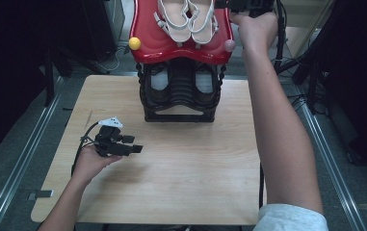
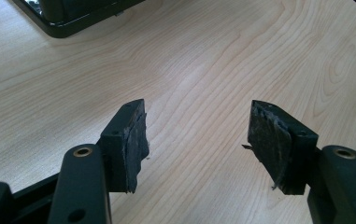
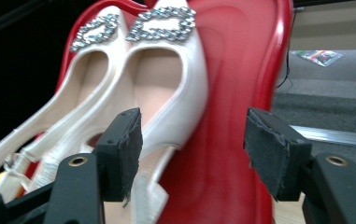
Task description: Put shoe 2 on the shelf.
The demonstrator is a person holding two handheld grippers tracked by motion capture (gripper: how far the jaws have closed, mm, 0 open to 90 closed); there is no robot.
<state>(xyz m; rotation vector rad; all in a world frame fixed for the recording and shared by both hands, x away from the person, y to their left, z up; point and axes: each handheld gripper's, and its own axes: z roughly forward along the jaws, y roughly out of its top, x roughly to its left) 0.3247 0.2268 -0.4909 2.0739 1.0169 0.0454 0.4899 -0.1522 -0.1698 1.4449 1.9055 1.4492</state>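
Note:
A pair of white slingback shoes [image 1: 188, 19] with rhinestone buckles lies side by side on the red top tray [image 1: 181, 55] of a black shoe rack [image 1: 181, 113]. My right gripper [image 1: 248, 5] is at the tray's far right corner, partly cut off by the top of the high view. In the right gripper view its jaws [image 3: 192, 116] stand open over the red tray [image 3: 241, 70], just right of the nearer shoe [image 3: 175, 93], with nothing between the pads. My left gripper [image 1: 132, 144] rests low over the wooden table [image 1: 181, 163], open and empty [image 2: 196, 107].
A yellow knob [image 1: 134, 43] and a pink knob [image 1: 229, 45] cap the tray's front corners. Dark shoes [image 1: 159, 82] sit in the rack's lower tier. The rack's base [image 2: 73, 18] lies ahead of my left gripper. Grey floor and metal rails flank the table.

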